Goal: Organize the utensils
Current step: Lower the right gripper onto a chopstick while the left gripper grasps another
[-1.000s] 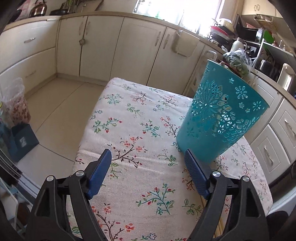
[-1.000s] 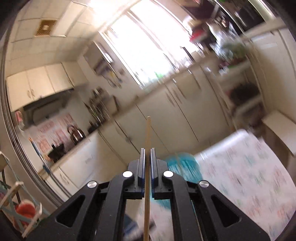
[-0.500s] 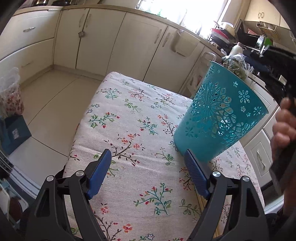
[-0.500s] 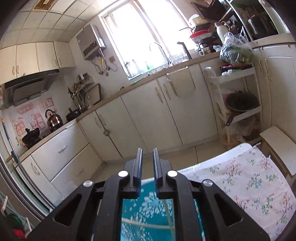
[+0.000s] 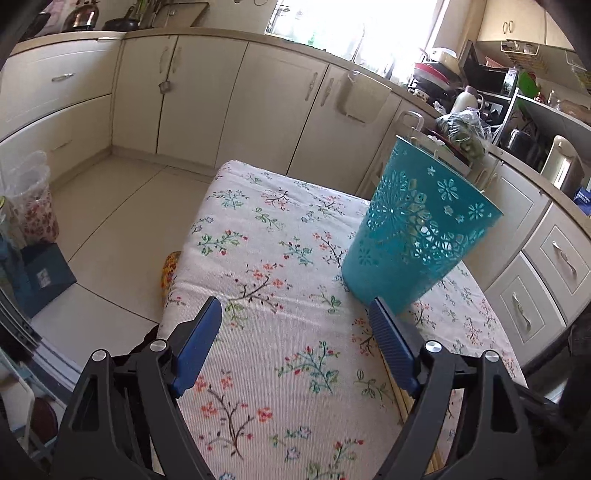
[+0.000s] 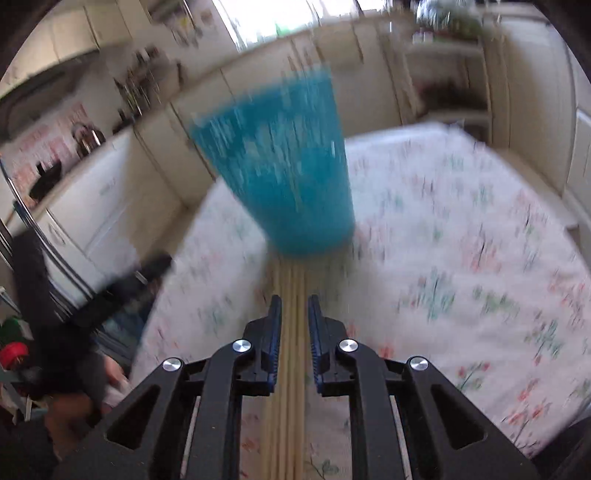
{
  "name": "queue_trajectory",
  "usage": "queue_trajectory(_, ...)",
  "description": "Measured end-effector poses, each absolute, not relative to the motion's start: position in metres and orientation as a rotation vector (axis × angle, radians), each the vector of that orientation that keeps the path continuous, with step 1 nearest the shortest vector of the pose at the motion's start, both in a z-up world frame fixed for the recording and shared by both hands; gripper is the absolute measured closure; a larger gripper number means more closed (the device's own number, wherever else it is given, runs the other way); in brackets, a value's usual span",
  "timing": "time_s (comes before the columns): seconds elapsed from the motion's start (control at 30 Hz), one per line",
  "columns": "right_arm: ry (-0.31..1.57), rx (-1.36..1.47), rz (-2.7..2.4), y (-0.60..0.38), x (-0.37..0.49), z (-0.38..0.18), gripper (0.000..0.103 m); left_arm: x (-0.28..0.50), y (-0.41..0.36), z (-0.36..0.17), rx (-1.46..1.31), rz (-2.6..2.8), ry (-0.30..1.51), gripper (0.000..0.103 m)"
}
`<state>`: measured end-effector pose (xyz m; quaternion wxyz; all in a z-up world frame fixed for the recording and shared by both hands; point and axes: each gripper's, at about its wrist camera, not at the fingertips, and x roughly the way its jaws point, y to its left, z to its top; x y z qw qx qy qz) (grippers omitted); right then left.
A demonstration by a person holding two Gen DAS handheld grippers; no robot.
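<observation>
No readable text anywhere; small label on the blue box (image 5: 43, 275) by the floor is too blurred

Cream kitchen cabinets (image 5: 273, 99) w/ bright window (image 5: 354, 33), tiled floor (image 5: 110, 221), floral tablecloth (image 5: 280, 332).

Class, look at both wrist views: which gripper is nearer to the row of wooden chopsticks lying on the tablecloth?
Right. The right gripper hangs directly over the chopsticks, jaws narrowly apart. The left gripper hangs beside them, open.
</observation>
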<state>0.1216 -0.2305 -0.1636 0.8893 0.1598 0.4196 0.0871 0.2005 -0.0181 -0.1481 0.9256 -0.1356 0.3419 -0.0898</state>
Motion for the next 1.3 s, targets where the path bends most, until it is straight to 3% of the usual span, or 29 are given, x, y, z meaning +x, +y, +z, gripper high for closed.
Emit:
queue_trajectory(0.6, 0.952, 0.117, 0.111, -0.21, 0.149, -0.191, 0.09, 0.188, -0.043, -0.153, -0.168, -0.225, 0.803, 0.025)
queue_trajectory(0.93, 0.979, 0.253, 0.084, -0.242, 0.143, -0.191, 0.09, 0.204, -0.099, -0.181, 0.03, -0.221, 0.959, 0.025)
queue_trajectory(1.3, 0.986, 0.295, 0.108, -0.246, 0.144, -0.192, 0.09, 0.218, -0.116, -0.184, 0.068, -0.19, 0.985, 0.025)
